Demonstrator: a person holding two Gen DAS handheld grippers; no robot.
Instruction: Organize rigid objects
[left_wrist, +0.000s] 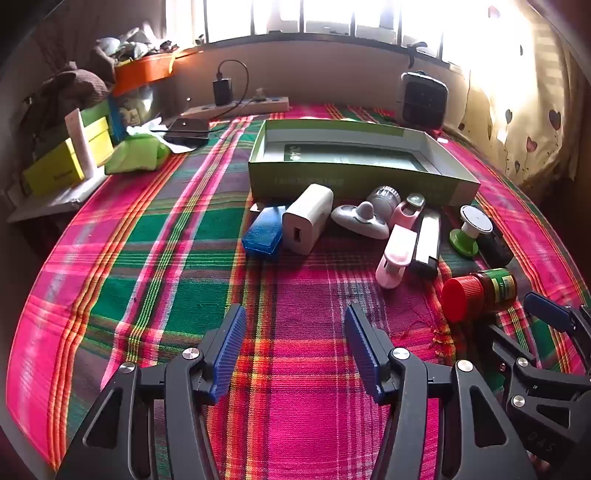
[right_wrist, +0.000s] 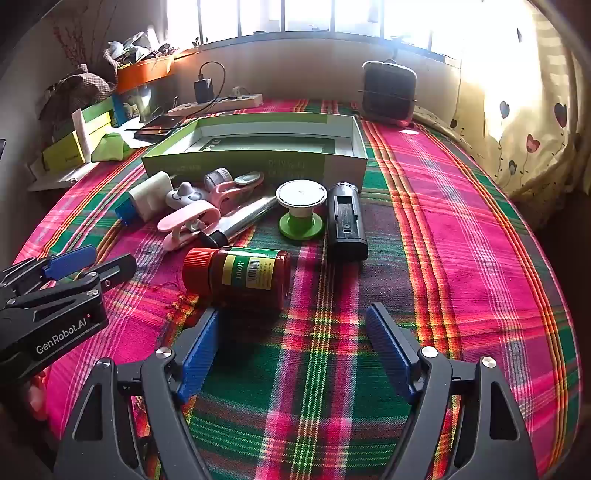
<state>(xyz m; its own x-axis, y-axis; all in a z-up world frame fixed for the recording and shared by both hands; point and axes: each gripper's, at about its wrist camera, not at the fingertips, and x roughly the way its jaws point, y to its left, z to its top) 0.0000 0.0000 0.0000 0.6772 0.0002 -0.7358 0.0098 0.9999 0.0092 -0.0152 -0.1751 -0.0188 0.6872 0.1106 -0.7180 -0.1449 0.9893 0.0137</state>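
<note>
- Surface: a bed under a plaid cloth (right_wrist: 443, 229) carries the things; this surface is not a counter.
- Left gripper (left_wrist: 295, 350): released, jaws spread wide with only cloth between them, hovering low over the bed and holding nothing.
- Right gripper (right_wrist: 291, 354): likewise released and empty, jaws apart; it sits just to the right of the left gripper.
- Jar (right_wrist: 236, 275): red-capped, lying on its side directly ahead of the right gripper, just beyond its left jaw, not touched by either jaw.
- Row of small things, farther ahead of both grippers: blue case (left_wrist: 263, 232), white charger (left_wrist: 307, 218), grey knob (left_wrist: 360, 219), two pink clips (left_wrist: 394, 254), silver bar (left_wrist: 427, 242), green-and-white spool (right_wrist: 301, 208), black battery block (right_wrist: 346, 223).
- Box (left_wrist: 354, 162): open green tray lying beyond the row, well ahead of both grippers; no loose item is visible inside.
- Step in hand (judgement): the opening of the sort; nothing appears placed yet, and the right gripper seems lined up to take the jar first.
- Next move (judgement): advance the right gripper slightly forward and left so the jaws straddle the jar's body, then close across it; being round and on its side, the jar may roll away if nudged by one jaw alone.
</note>
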